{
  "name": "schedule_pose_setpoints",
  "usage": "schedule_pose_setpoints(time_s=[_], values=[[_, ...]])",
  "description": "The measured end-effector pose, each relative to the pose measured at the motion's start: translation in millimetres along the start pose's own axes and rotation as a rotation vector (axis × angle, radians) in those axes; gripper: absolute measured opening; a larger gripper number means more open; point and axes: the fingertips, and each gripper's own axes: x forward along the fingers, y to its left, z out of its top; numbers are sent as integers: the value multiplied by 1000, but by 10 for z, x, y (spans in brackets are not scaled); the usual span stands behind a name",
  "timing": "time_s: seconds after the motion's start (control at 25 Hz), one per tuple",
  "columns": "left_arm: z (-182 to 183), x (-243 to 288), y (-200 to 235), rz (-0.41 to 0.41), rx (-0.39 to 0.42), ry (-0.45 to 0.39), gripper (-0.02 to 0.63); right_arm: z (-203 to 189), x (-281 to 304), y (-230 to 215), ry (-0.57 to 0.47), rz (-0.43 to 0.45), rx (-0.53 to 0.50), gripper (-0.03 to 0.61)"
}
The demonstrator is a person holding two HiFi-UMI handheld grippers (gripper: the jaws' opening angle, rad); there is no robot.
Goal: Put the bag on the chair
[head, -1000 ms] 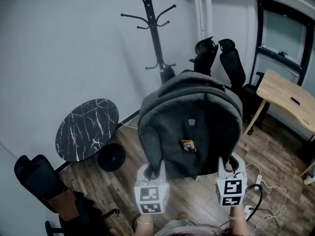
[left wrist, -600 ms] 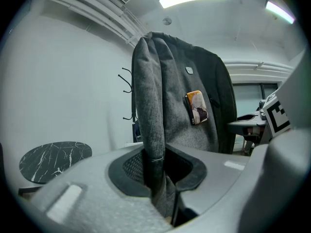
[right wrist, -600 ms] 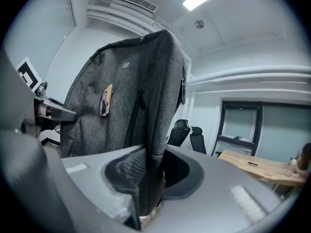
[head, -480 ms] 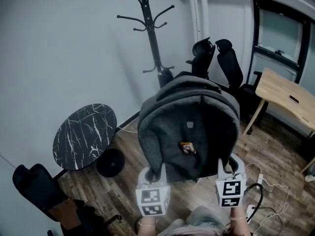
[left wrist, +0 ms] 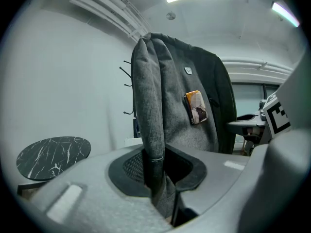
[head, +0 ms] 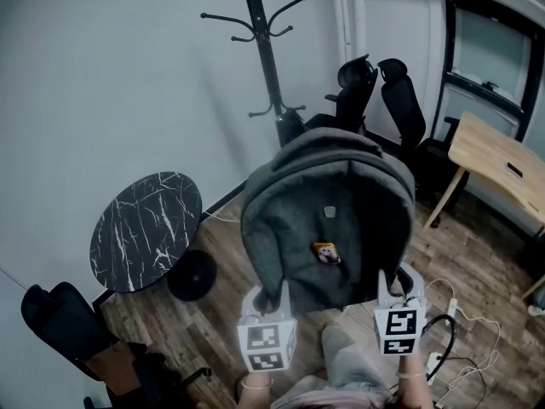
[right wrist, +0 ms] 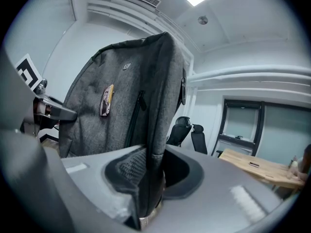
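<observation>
While the left gripper (head: 265,296) and right gripper (head: 398,290) each clamp one strap (left wrist: 149,106) of the single grey bag (head: 328,211), two black chairs (head: 354,88) stand beyond, one nearer left (head: 60,313).

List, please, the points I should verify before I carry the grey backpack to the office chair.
1. Left gripper shut on a strap of the backpack: ok.
2. Right gripper shut on the backpack's other side: ok.
3. Backpack lifted off the floor: ok.
4. Black office chairs in view ahead: ok.
5. Their seats free: cannot tell, the backpack hides them.
6. Path free: not ok, cables lie on the floor at the right.
</observation>
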Motion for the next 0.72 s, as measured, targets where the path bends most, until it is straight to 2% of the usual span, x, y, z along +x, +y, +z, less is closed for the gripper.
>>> schedule_pose_setpoints(time_s=[0.72], values=[[-58,942,135,91,10,47,77,-197,1036,-187,33,57,-12,78]])
